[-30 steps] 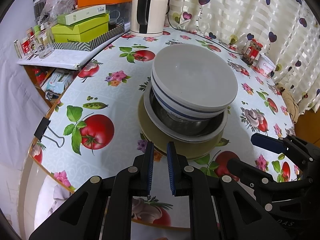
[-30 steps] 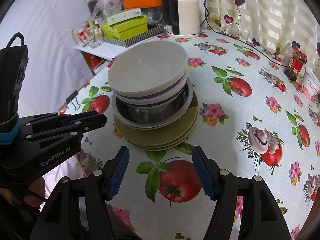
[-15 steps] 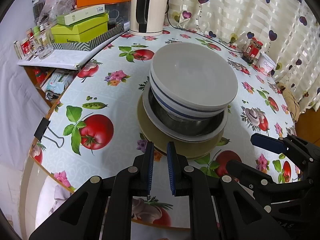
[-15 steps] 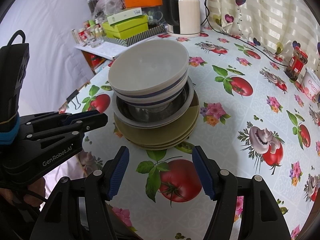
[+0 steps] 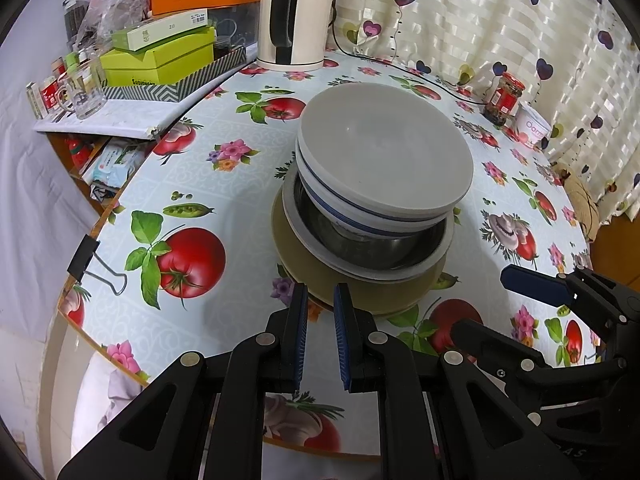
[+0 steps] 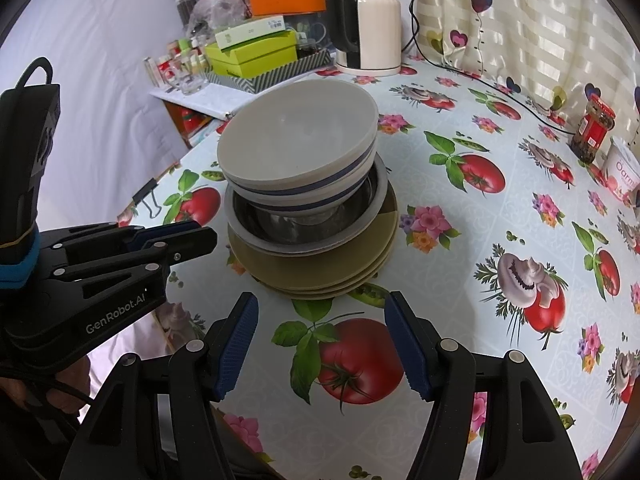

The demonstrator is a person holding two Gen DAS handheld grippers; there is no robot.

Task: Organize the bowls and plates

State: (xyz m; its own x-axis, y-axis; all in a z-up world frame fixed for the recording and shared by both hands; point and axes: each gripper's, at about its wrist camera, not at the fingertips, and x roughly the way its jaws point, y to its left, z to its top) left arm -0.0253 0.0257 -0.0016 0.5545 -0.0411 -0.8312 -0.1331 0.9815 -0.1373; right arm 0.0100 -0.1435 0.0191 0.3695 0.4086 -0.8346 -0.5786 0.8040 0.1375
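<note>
Bowls (image 5: 384, 160): two nested, atop steel bowl (image 5: 360, 240) on olive plates (image 6: 320, 268), possibly three.
Left gripper (image 5: 321, 304): pads nearly together, empty.
Right gripper (image 6: 322, 312): jaws apart, empty.

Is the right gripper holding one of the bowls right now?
No: the right gripper stands open over bare tablecloth, short of the stack of olive plates, with nothing between its blue pads.

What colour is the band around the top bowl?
Blue, on a white bowl; clearest in the right wrist view.
</note>
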